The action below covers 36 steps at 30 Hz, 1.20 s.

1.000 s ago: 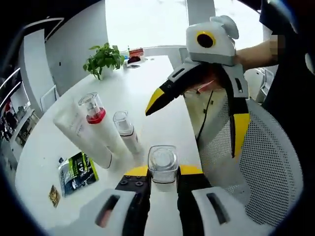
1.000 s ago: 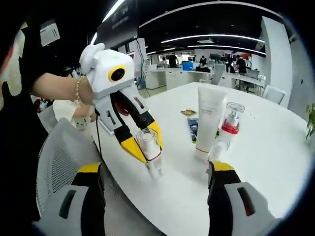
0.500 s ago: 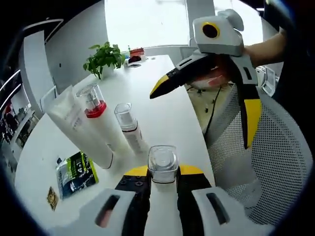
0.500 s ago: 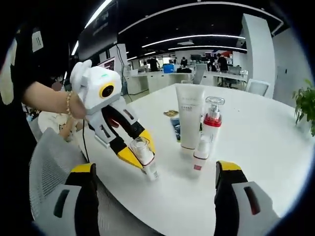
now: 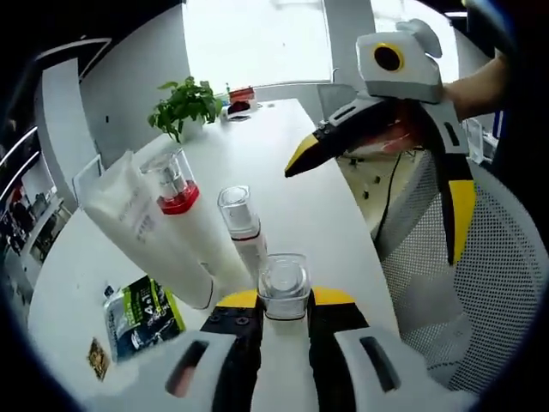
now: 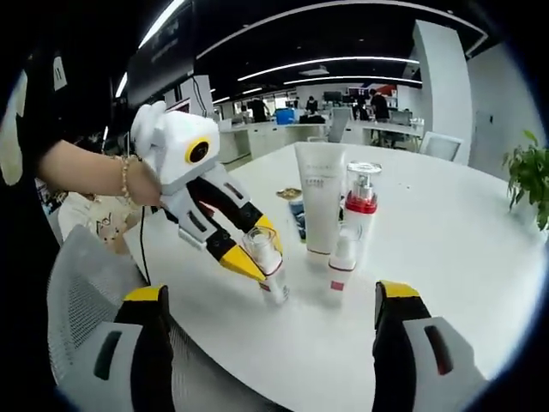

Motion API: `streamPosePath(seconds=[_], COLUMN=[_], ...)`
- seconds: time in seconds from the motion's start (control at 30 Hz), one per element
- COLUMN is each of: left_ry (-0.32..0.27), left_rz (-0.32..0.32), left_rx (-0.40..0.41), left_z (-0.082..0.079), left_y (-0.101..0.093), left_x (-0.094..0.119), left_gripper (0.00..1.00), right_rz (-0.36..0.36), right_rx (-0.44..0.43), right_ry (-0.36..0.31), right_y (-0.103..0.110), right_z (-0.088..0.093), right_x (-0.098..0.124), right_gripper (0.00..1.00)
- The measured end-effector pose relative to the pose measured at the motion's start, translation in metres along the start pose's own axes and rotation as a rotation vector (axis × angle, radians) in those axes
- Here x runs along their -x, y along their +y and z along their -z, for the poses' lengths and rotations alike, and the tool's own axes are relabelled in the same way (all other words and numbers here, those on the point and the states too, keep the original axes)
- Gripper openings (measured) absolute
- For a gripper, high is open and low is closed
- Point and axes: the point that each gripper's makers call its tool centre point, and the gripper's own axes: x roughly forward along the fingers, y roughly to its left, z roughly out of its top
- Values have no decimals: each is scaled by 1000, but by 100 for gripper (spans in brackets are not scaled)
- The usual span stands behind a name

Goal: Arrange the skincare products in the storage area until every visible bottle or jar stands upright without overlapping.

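My left gripper (image 5: 284,302) is shut on a small clear-capped bottle (image 5: 284,283). In the right gripper view a hand holds that left gripper (image 6: 256,251), and its bottle (image 6: 269,266) leans slightly with its base at the white table (image 6: 446,257). Just beyond stand a white tube (image 5: 150,236), a red-collared pump bottle (image 5: 178,196) and a small capped bottle (image 5: 241,221). The same tube (image 6: 320,197), pump bottle (image 6: 358,206) and small bottle (image 6: 340,264) stand close together. My right gripper (image 6: 270,299) is open, with nothing between its jaws, and hangs as the right gripper (image 5: 382,189) over the table edge.
A green sachet (image 5: 141,313) and a small gold sachet (image 5: 97,359) lie flat left of the bottles. A potted plant (image 5: 184,103) stands at the far side. A mesh chair (image 5: 485,283) sits by the table's near edge. Desks and people fill the office behind.
My left gripper has carried the clear-capped bottle closer to the standing group. The right gripper has stayed open and drawn back a little.
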Motion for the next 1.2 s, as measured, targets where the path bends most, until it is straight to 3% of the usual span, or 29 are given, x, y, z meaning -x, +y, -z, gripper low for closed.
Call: streamPosePath(seconds=[0.2, 0.4, 1.2], left_ry=[-18, -32, -51], left_rz=[-1, 1, 23], left_rx=[4, -3, -1], left_z=[-4, -10, -20], left_y=[21, 28, 33], left_x=[-13, -21, -35], left_gripper=[21, 21, 19], right_rz=[1, 2, -1], right_rx=[-5, -9, -24], right_ry=[6, 10, 19], right_y=[-1, -2, -2], right_z=[2, 3, 6], right_x=[0, -1, -2], right_gripper=[98, 98, 98])
